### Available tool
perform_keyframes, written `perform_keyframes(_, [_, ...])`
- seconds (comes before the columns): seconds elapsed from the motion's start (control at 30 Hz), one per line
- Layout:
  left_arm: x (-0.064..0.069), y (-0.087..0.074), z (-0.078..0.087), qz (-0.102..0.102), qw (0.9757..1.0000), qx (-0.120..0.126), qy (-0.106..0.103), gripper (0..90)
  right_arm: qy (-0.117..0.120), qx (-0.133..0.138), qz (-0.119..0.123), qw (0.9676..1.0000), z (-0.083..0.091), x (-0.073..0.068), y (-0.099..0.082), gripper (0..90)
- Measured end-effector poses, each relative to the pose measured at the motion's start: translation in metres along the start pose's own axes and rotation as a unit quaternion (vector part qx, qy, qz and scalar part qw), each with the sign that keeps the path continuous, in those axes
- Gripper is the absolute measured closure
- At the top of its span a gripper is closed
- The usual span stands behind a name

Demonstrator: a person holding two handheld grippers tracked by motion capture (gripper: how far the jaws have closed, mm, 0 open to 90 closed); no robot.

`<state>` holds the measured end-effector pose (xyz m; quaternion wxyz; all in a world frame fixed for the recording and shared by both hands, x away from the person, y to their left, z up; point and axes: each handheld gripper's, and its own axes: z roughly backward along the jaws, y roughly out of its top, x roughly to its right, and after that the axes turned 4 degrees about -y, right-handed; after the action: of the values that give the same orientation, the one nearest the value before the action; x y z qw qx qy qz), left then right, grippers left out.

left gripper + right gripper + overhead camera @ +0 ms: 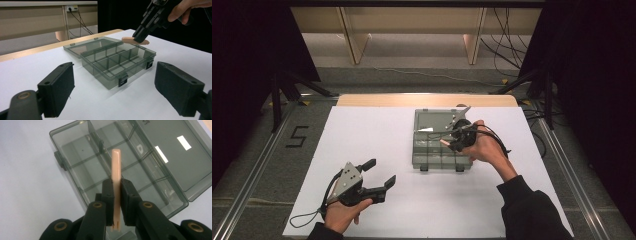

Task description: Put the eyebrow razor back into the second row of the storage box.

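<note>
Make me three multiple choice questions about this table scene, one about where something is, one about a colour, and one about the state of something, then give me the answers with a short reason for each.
1. Where is the peach-coloured stick?
A. Lying on the white table
B. Clamped in the right gripper above the box
C. Held in the left gripper

2. What colour is the compartment box?
A. See-through smoky grey
B. Bright red
C. Solid white

3. What state is the box lid in?
A. Shut and latched
B. Taken off and set apart
C. Swung open, lying flat behind the box

Answers:
1. B: the right gripper view shows both jaws pressed on the stick, with the compartments below it.
2. A: the dividers and the table show through its grey walls in the left gripper view.
3. C: the lid lies flat, joined along the back edge, while the left gripper waits open and empty near the table's front.
</note>
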<state>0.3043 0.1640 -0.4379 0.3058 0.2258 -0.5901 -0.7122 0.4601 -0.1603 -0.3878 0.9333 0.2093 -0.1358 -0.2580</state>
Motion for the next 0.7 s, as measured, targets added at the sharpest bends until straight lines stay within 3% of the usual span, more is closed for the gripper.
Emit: perform_keyframes(0.7, [0.001,0.000,0.001,0.004,1.0000,-0.001,0.002,16.0,0.012,-0.027,0.018,0.9994,-0.017,-0.001,0.000,82.7])
